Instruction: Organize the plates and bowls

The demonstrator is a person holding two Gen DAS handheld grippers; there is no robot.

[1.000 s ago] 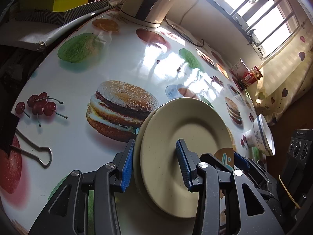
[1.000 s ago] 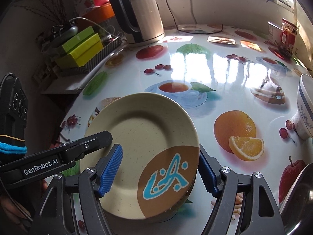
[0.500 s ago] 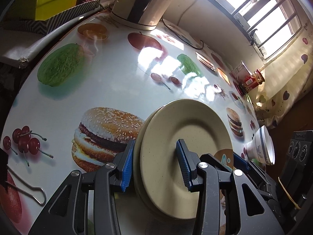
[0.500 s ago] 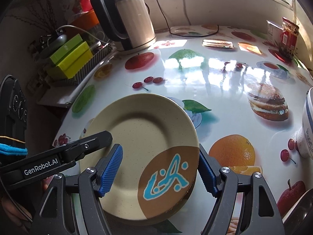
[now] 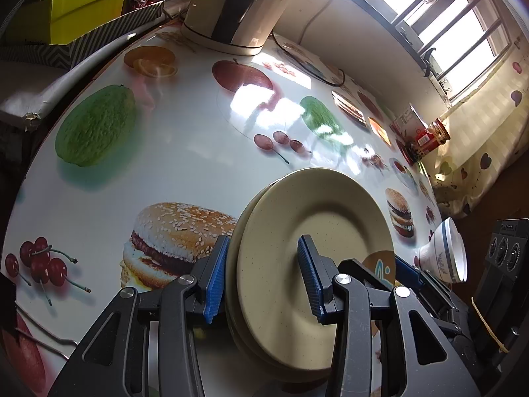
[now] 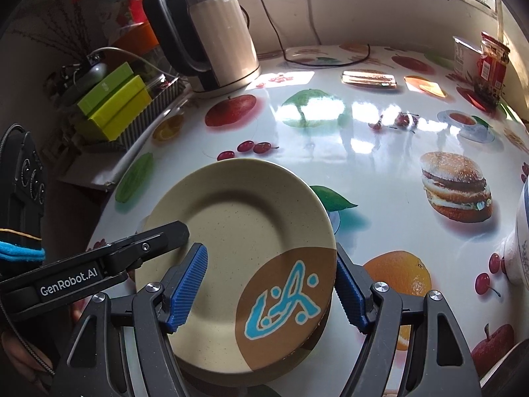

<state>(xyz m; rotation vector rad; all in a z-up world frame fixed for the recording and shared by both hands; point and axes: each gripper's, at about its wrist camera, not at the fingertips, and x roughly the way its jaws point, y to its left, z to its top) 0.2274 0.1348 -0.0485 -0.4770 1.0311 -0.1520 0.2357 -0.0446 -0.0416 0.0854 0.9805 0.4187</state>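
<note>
Over the fruit-and-burger printed table, I hold a small stack of beige plates clear of the surface, one tong on each side. My left gripper is clamped across the stack's rim, one blue pad under the lower plate's edge and the other pressed on the top plate's face; from the right wrist view its dark finger lies across the plate's left rim. My right gripper has its jaws drawn in on the opposite side, over the brown patch with the blue emblem, one pad on the plate's face and the other outside the rim; it looks to be pinching the stack, though I cannot see contact on the far pad for certain. I judge the two-sided hold is there to keep the plates level and stop the upper one sliding off the lower. A white bowl with blue trim lies tipped on its side near the table's right edge, apart from the plates, and is not yet gathered. An electric kettle and a red-labelled jar stand toward the window, well away from the bare middle of the table, which seems the likely place to set the stack down.
</note>
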